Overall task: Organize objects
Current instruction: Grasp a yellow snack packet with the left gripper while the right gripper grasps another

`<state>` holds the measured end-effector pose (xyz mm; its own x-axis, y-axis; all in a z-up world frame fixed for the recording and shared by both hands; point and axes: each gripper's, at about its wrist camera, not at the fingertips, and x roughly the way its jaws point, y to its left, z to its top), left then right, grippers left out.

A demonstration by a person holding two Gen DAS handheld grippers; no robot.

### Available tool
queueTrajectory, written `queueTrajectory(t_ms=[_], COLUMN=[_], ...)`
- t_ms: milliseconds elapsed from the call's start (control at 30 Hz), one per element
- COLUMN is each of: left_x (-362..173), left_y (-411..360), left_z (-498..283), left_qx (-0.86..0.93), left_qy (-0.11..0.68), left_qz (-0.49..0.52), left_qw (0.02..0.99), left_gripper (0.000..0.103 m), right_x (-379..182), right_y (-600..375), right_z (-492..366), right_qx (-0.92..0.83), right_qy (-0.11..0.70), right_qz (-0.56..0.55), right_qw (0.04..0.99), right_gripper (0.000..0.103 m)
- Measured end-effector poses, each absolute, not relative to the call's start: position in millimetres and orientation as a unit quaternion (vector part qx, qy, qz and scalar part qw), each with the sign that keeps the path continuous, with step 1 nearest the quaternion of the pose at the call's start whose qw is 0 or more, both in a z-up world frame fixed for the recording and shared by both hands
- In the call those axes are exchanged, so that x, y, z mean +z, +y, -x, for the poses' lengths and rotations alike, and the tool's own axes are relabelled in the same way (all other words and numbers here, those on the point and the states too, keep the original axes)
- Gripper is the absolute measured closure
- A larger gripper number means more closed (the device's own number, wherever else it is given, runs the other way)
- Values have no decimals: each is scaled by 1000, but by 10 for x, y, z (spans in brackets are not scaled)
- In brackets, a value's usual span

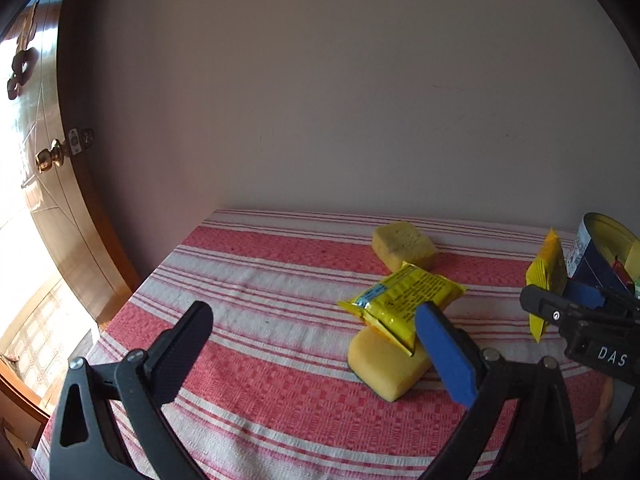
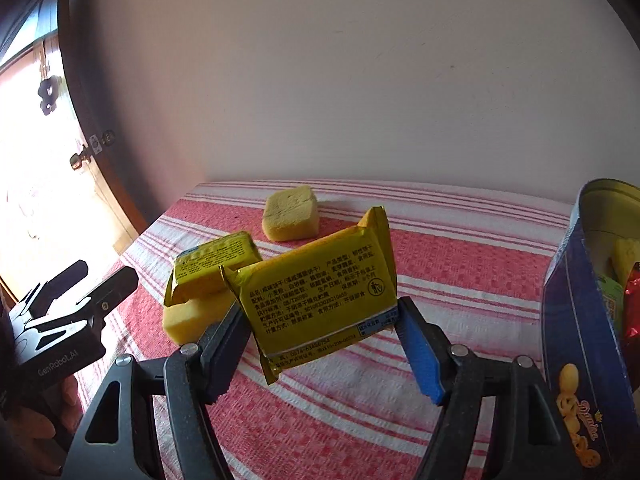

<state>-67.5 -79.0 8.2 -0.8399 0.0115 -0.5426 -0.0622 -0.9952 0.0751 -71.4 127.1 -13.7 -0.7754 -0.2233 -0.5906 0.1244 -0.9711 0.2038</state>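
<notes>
Our right gripper (image 2: 322,332) pinches a yellow snack packet (image 2: 320,292) (lifted off the striped cloth (image 2: 440,264)), the blue tin (image 2: 576,320) just to its right. Our left gripper (image 1: 316,340) hangs wide open, empty; just ahead-right, a second packet (image 1: 404,300) lies across a sponge (image 1: 384,364), another sponge (image 1: 404,246) beyond.

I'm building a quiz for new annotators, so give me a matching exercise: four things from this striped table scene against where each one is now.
Things:
1. held yellow packet
2. second yellow packet
3. far sponge
4. blue tin

Places:
A. alone near the wall
B. at the table's right, snacks inside
C. between the right gripper's fingers
D. lying on the near sponge

Pairs: 1-C, 2-D, 3-A, 4-B
</notes>
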Motion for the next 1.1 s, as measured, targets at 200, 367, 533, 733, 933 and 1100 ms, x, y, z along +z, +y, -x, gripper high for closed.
queueTrajectory(t_ms=[200, 367, 533, 733, 933, 1100], left_x=[-2, -195, -396, -277, -4, 116], left_y=[-427, -266, -371, -517, -625, -509], left_z=[1126, 1442, 1594, 1484, 1167, 849], left_qx=[931, 912, 898, 922, 953, 969], left_qy=[86, 108, 29, -26, -48, -35], left_qz=[338, 385, 423, 372, 294, 245], left_qw=[106, 93, 121, 105, 50, 9], left_gripper=[1, 16, 47, 51, 51, 51], right_x=[-175, -170, -170, -162, -82, 34], right_y=[1506, 1507, 1498, 1513, 1526, 1507], right_z=[876, 871, 878, 880, 757, 579], right_qx=[-937, -936, -935, -932, -943, -959], right_qy=[-115, -120, -121, -135, -141, -136], right_qz=[-323, -323, -327, -331, -299, -249], right_qw=[61, 66, 69, 63, 48, 24], right_gripper=[29, 29, 29, 29, 29, 29])
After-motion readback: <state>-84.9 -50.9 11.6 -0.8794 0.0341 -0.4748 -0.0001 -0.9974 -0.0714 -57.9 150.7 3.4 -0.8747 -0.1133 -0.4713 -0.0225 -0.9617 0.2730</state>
